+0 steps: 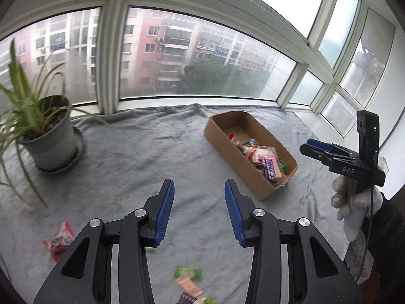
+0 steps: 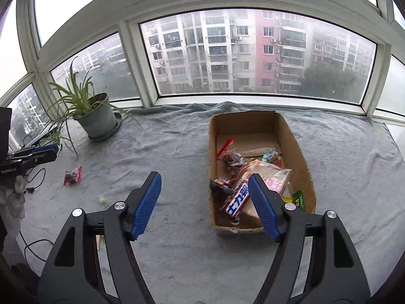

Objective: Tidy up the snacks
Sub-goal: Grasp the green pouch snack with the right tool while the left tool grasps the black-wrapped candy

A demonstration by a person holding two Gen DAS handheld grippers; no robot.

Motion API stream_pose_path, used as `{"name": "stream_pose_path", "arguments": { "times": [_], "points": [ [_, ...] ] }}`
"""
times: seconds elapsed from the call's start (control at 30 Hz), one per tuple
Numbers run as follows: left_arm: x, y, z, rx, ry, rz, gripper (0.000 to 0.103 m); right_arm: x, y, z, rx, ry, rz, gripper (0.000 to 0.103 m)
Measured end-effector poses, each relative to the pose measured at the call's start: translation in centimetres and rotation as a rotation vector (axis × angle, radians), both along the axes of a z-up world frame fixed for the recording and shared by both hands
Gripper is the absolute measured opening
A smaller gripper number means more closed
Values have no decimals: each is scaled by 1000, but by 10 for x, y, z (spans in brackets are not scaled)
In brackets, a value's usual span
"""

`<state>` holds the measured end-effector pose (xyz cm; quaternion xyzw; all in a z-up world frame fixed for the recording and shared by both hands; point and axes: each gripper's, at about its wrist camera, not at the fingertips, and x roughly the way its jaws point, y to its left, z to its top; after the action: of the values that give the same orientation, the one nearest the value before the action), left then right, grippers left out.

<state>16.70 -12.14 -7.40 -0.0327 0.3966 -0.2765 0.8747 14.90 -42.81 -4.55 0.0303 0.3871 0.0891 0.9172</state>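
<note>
- A cardboard box sits on a grey blanket spread over the bench below a wide window, its near half piled with wrapped snacks, among them a chocolate bar.
- Loose snacks lie well apart from the box: a red packet out on the blanket, and green and orange packets at the near edge.
- The right hand-held gripper hovers over the box's near end, jaws wide apart and empty; a gloved hand grips its handle.
- The left hand-held gripper hangs over bare blanket, jaws parted with nothing between them.
- A potted plant stands at the left by the window.
</note>
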Motion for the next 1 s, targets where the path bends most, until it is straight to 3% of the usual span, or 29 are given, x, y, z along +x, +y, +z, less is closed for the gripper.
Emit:
{"name": "stream_pose_path", "arguments": {
  "times": [0.07, 0.2, 0.33, 0.67, 0.8, 1.0],
  "points": [
    [-9, 27, -4, 15, -1, 45, 40, -7, 15, -2, 3, 14, 19, 87],
    [-28, 68, -23, 36, 38, 101, 40, -21, 50, -13, 3, 51, 89, 87],
    [-49, 81, -47, 58, 88, 100, 40, -39, 91, -28, -9, 86, 189, 87],
    [-92, 57, -97, 100, 167, -71, 40, -91, 195, -93, -111, 209, 513, 87],
    [-100, 51, -111, 127, 186, -133, 40, -98, 213, -113, -160, 229, 558, 86],
    [-107, 40, -124, 187, 180, -209, 40, -92, 226, -131, -196, 265, 590, 77]
  ]
}}
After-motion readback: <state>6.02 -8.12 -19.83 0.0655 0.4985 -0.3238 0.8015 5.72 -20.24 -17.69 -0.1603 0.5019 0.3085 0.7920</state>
